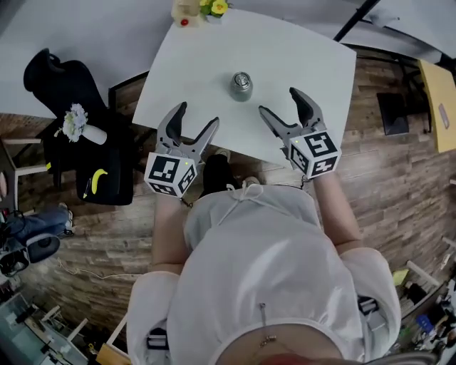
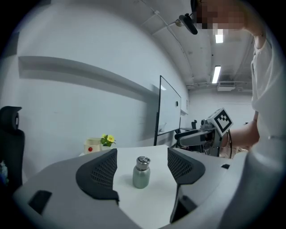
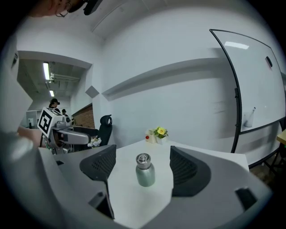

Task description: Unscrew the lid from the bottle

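Observation:
A small grey-green metal bottle [image 1: 241, 86] with a silver screw lid [image 1: 242, 78] stands upright near the middle of the white table [image 1: 306, 57]. My left gripper [image 1: 197, 122] hovers over the table's near edge, to the bottle's lower left, jaws open and empty. My right gripper [image 1: 281, 102] is open too, just right of the bottle and clear of it. In the left gripper view the bottle [image 2: 141, 173] stands ahead between the open jaws [image 2: 141, 167], beyond the tips. The right gripper view frames the bottle [image 3: 145, 170] the same way beyond its jaws [image 3: 142, 166].
A small planter with yellow flowers [image 1: 197, 10] sits at the table's far edge. A black office chair [image 1: 60, 85] holding a white flower vase [image 1: 80, 125] stands to the left. A whiteboard [image 3: 254, 80] stands beyond the table. The floor is wooden.

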Demonstrator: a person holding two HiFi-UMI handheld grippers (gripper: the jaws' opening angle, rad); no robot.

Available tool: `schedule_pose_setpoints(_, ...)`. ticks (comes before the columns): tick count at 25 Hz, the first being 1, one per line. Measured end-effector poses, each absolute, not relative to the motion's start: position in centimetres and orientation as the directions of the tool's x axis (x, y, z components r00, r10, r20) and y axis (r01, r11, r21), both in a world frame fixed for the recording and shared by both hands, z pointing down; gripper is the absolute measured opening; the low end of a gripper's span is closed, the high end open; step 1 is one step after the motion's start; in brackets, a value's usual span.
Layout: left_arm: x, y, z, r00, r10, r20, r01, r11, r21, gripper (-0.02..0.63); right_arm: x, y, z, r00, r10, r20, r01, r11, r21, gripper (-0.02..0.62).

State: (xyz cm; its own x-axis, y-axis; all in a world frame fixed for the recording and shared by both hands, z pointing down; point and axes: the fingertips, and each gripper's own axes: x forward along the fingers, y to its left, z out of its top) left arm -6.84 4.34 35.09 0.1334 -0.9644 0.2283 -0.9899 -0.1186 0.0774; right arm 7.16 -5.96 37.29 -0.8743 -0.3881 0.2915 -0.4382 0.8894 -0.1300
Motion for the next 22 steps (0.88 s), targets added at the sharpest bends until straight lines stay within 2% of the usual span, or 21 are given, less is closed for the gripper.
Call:
schedule_pose_setpoints(5, -7.6, -0.9, 38.4, 0.358, -0.879, 0.316, -0.931, -0.362, 0.046, 0.353, 5.1, -8.6, 39.0, -0.830, -0.428, 0.359, -0.506, 0.848, -0.159, 0.365)
schedule_pose_setpoints(11, -8.0, -5.0, 41.8, 0.578, -0.737, 0.350, -0.805, -0.586, 0.094, 0.353, 1.9, -9.7, 41.1, -0.792, -0.412, 0.450, -0.530, 0.830, -0.173, 0.358)
schedule_pose_setpoints(22, -3.8, -7.7, 49.7, 0.812, -0.436, 0.389, -0.517, -0.845, 0.133, 0.376, -2.2, -9.6, 45.9, -0.713, -0.266, 0.649, -0.449, 0.884, -0.130, 0.339)
